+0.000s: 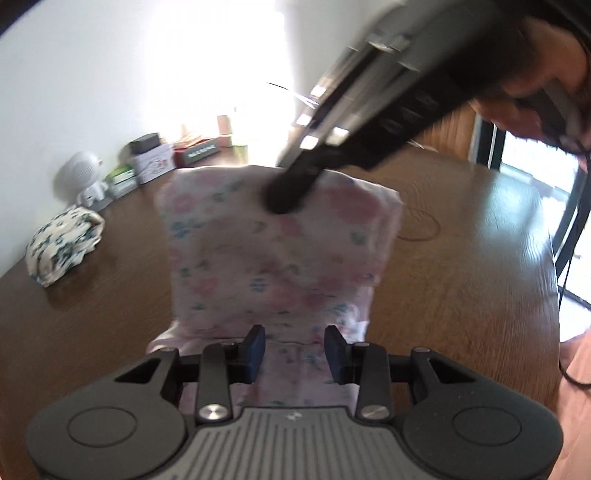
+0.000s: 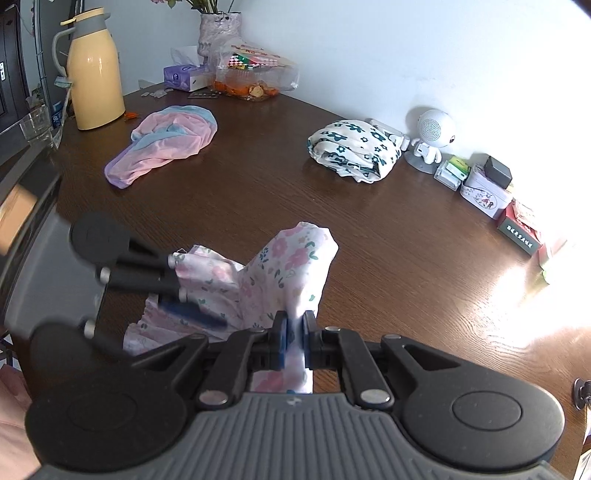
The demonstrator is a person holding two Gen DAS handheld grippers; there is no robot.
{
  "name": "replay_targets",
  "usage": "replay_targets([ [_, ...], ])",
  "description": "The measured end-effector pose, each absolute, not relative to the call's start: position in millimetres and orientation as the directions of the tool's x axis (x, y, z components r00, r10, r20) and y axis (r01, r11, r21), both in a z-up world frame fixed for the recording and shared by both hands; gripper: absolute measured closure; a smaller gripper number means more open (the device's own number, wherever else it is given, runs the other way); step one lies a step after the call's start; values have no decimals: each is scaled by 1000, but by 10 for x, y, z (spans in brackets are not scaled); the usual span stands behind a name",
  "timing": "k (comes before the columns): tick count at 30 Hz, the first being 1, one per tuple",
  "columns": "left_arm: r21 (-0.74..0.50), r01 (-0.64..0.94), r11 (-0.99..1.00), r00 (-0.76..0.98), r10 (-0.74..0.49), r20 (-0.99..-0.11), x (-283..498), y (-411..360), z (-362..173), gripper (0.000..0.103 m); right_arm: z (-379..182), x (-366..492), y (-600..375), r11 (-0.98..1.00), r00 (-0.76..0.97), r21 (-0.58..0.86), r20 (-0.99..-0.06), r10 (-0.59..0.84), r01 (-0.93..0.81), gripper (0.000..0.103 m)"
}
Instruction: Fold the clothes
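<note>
A pink floral garment lies on the dark wooden table, its far end lifted. My right gripper is shut on a fold of that garment and holds it raised; it shows blurred in the left wrist view at the cloth's far edge. My left gripper is open, its jaws apart over the near end of the garment. It also shows in the right wrist view, beside the cloth.
A folded white garment with dark flowers lies near the wall. A crumpled pink and blue garment lies by a yellow thermos. A white robot figure, tins, a tissue box and a vase line the wall.
</note>
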State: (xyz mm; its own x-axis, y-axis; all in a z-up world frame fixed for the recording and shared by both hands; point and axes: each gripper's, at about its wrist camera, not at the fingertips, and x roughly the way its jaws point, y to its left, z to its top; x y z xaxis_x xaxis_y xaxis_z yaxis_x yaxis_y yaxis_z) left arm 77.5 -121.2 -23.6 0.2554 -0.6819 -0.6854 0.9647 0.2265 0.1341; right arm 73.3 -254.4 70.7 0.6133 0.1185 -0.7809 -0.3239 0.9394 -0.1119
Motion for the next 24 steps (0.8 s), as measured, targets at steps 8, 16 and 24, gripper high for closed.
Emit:
replay_targets([
  [8,147,965,219,259,-676,-690,708,-1354,-341,73,709,724,-2528,939,613,-102,-780,129,-327,96],
  [16,157,945,288,316,-678,-664,763,-1118,-242,74,712,724,-2560,942,610,-92,-781,133,-323,96],
  [24,116,948,297,290,-651,-701,811,-974,-412,74,767,737,-2376,931,589,-59,-788,179,-361,96],
])
